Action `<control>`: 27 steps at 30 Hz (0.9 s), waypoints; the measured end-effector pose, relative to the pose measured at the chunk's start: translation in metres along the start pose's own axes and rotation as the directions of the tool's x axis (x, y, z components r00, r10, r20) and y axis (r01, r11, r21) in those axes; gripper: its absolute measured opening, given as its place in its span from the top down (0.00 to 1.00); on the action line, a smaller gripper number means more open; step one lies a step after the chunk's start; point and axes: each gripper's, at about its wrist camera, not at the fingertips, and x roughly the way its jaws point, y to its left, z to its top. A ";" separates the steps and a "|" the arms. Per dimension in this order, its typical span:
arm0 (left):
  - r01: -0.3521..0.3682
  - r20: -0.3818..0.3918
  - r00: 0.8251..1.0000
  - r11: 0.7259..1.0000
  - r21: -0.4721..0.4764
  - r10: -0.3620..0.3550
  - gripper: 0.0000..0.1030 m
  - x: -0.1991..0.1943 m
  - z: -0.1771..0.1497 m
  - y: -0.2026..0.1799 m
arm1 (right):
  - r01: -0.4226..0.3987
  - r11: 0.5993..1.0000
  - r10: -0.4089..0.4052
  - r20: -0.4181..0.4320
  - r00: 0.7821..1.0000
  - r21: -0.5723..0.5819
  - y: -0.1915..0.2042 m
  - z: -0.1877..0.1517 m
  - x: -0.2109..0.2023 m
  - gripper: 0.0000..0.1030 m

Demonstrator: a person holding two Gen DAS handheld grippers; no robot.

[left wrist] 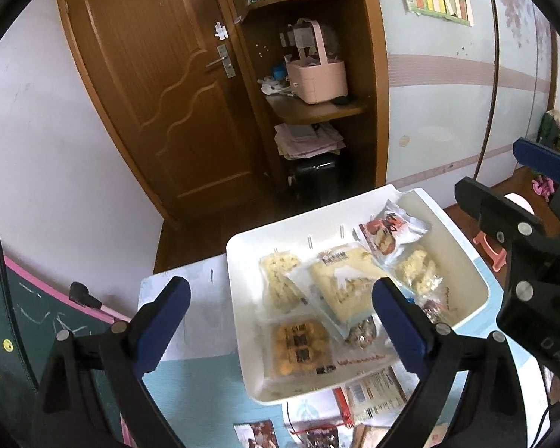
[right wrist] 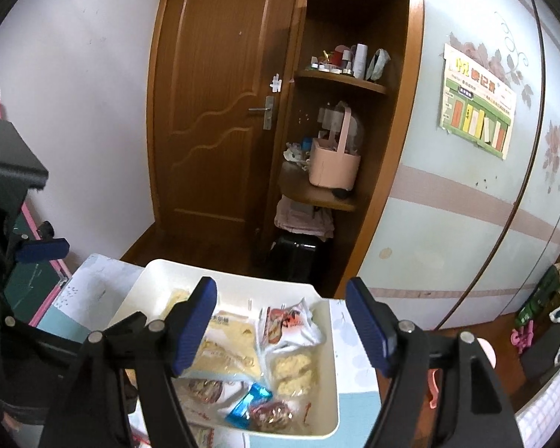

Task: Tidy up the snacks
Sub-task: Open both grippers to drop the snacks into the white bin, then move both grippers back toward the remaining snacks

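A white bin (left wrist: 242, 351) on the table holds several snack packs. Among them are a flat yellow pack (left wrist: 345, 287), a red-and-white pack (left wrist: 388, 235), a clear bag of pale crackers (left wrist: 416, 270) and a tray of brown biscuits (left wrist: 298, 347). My left gripper (left wrist: 283, 317) hovers open over the bin's near left part with nothing between its fingers. My right gripper (right wrist: 283, 328) also stands open above the bin (right wrist: 242, 278), over the yellow pack (right wrist: 224, 354) and a blue wrapper (right wrist: 248, 405). Neither one touches a snack.
More snack packs (left wrist: 373, 392) lie on the light blue table (left wrist: 190, 384) just in front of the bin. A green board with a pink edge (left wrist: 26, 298) stands at the left. Beyond the table are a wooden door (left wrist: 149, 86) and cluttered corner shelves (left wrist: 310, 108).
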 end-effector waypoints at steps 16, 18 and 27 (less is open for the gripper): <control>0.100 0.038 0.995 0.989 -0.108 -0.097 0.05 -0.070 -0.081 0.019 | -0.055 0.985 0.053 0.016 0.998 0.166 -0.001 -0.063 -0.077 0.30; 0.111 0.039 0.994 0.986 -0.126 -0.106 0.05 -0.076 -0.092 0.019 | -0.045 0.986 0.042 0.026 0.999 0.158 0.002 -0.069 -0.087 0.30; 0.090 0.060 0.995 0.983 -0.160 -0.081 0.05 -0.097 -0.133 0.022 | -0.047 0.991 0.041 0.046 0.998 0.125 0.014 -0.101 -0.119 0.30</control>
